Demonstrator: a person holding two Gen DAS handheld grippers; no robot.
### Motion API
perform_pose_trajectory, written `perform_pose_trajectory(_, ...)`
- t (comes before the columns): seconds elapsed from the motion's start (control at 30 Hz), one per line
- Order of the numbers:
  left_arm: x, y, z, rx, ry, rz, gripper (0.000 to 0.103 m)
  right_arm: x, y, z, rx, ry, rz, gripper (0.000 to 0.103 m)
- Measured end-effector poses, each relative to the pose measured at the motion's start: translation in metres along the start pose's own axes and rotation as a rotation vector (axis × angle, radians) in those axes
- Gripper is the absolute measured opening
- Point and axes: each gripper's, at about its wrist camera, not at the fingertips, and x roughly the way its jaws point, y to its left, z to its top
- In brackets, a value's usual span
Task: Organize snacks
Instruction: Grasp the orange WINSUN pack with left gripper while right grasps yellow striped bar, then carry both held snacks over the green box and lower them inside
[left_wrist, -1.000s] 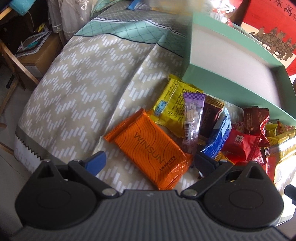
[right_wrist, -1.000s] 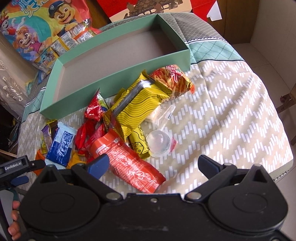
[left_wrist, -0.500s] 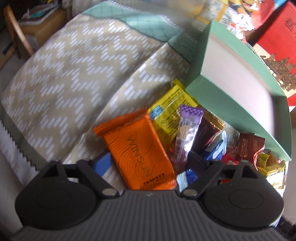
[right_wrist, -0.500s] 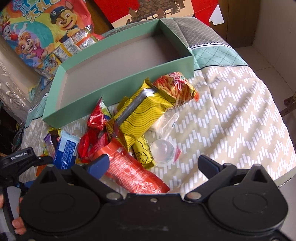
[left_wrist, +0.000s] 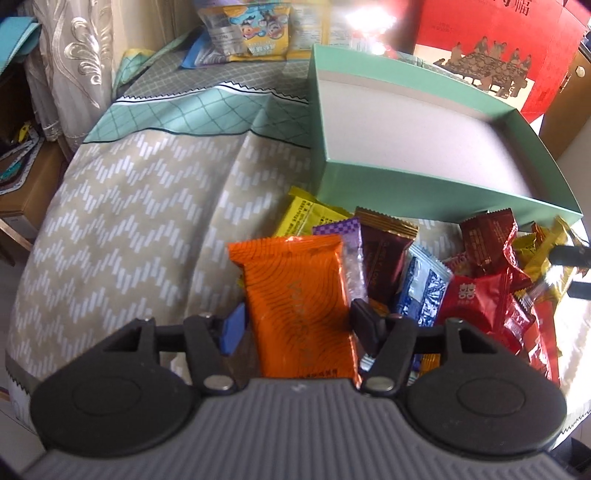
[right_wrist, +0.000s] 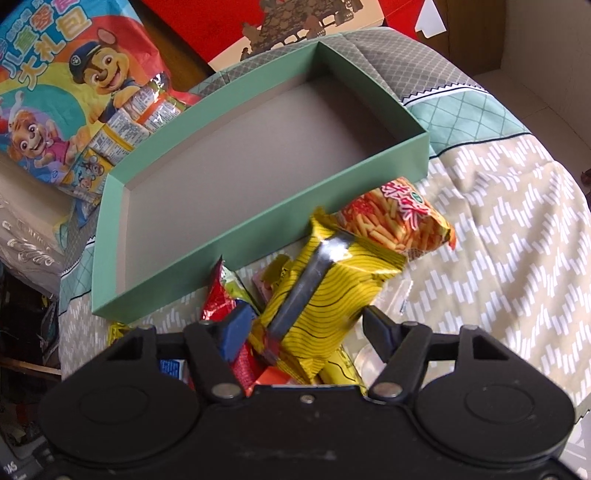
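1. Several snack packets lie heaped on a bed with a chevron-patterned bedspread (left_wrist: 122, 221), right against the near wall of an open green box (left_wrist: 424, 184) whose grey floor is bare.
2. One orange packet (left_wrist: 299, 302) stands out at the left of the heap; it sits between the fingers of the left tongs (left_wrist: 295, 325), which are closing around it, the blue pad at its left edge and the black pad at its right (whether they already press is hard to tell).
3. Beside it lie a purple-topped clear stick (left_wrist: 343, 240), a dark brown packet (left_wrist: 384, 254), a blue-and-silver packet (left_wrist: 424, 288) and red wrappers (left_wrist: 484, 291).
4. At the other end of the heap, a yellow packet with black wavy lines (right_wrist: 332, 291) lies between the fingers of the right tongs (right_wrist: 306, 332), which are also closing; the black pad seems just short of the wrapper.
5. Just beyond it, an orange bag printed with snack sticks (right_wrist: 395, 218) leans at the box wall.
6. Behind the box lie a cartoon-dog gift bag (right_wrist: 66, 85) and a red carton (left_wrist: 491, 48).
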Motion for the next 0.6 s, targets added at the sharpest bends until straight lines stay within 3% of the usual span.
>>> perform_pose_trajectory(0.17,-0.003,0.012,-0.01,-0.041,0.022,-0.019,0.074,0.023,0.03,-0.002,-0.129,-0.024,-0.047,0.068)
perform_pose_trajectory(0.3,0.003,0.017,-0.011,-0.061,0.044,-0.017,0.076,0.034,0.042,-0.011,-0.255,-0.032,-0.06,0.064)
perform_pose_trajectory(0.33,0.004,0.017,-0.011,-0.059,0.045,-0.019,0.074,0.036,0.042,-0.013,-0.278,-0.029,-0.059,0.064)
perform_pose_trajectory(0.4,0.005,0.014,-0.011,-0.047,0.037,-0.043,0.053,0.034,0.041,-0.015,-0.302,-0.035,-0.072,0.064)
perform_pose_trajectory(0.6,0.007,0.009,-0.009,-0.025,0.022,-0.054,0.053,0.021,0.029,-0.015,-0.26,-0.019,-0.087,0.066)
